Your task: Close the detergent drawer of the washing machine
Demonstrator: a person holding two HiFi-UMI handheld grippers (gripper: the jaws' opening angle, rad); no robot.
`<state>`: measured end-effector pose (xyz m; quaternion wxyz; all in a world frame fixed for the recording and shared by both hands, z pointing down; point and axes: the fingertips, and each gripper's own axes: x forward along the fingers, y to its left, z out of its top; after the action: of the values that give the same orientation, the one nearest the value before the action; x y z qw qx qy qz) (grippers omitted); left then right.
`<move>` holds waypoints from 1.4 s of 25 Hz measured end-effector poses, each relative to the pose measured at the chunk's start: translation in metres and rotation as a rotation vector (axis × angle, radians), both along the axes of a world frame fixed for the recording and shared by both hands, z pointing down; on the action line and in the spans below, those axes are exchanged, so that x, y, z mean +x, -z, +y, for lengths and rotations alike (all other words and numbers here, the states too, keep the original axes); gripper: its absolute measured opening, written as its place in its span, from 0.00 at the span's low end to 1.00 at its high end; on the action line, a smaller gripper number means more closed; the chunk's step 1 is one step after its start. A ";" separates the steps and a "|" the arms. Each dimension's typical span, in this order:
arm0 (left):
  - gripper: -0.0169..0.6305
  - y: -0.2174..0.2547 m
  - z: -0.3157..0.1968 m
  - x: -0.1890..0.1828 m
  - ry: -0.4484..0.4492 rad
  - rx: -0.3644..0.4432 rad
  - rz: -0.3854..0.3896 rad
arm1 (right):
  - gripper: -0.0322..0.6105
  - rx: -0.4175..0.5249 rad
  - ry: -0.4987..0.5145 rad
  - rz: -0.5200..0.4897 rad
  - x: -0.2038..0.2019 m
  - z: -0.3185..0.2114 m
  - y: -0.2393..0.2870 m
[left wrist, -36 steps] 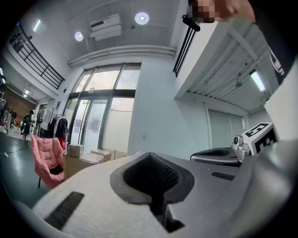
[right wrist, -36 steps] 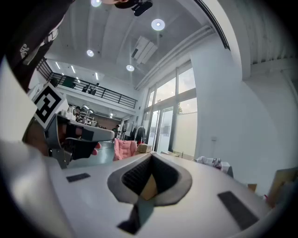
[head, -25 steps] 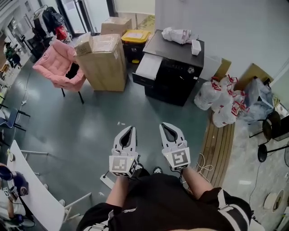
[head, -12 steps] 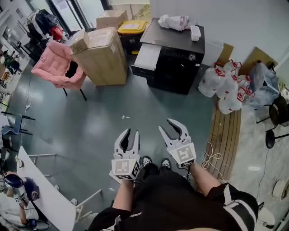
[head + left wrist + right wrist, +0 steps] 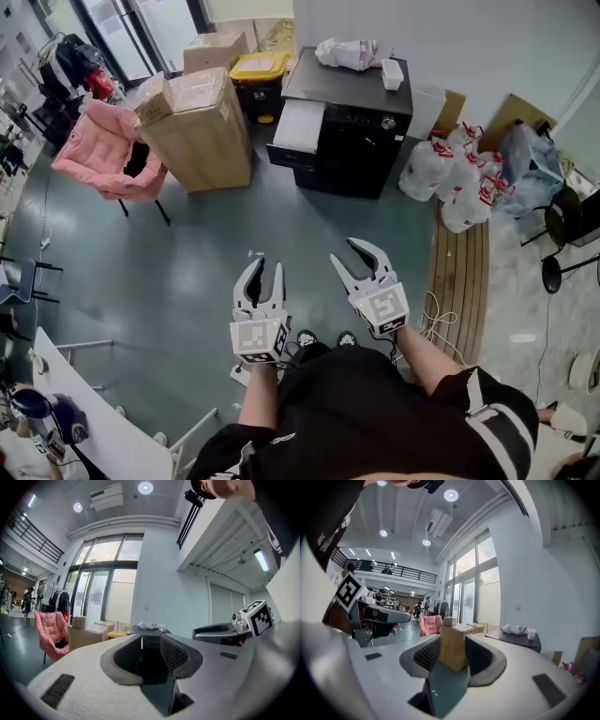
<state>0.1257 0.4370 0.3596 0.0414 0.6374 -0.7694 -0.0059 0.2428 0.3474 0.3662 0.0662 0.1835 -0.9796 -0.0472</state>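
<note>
Left gripper (image 5: 266, 266); right gripper (image 5: 344, 251): jaws just opened, empty | detergent drawer (image 5: 298, 126) juts leftward from washing machine (image 5: 361, 141)

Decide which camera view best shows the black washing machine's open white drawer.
Head view: the open white drawer juts from the black washing machine, seen from above. Both gripper views show only the distant machine; the drawer is unclear.

Left gripper (image 5: 151, 644) — jaws just opening, nothing between them — faces the distant black washing machine (image 5: 136, 630).
</note>
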 end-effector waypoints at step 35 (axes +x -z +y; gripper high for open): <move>0.23 -0.007 -0.160 -0.150 -0.100 -0.014 0.026 | 0.30 0.006 -0.016 0.019 -0.144 -0.147 -0.001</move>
<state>-0.0242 0.2767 0.3670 0.0560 0.6748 -0.7359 -0.0066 0.0992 0.2006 0.3668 0.0752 0.1912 -0.9773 -0.0512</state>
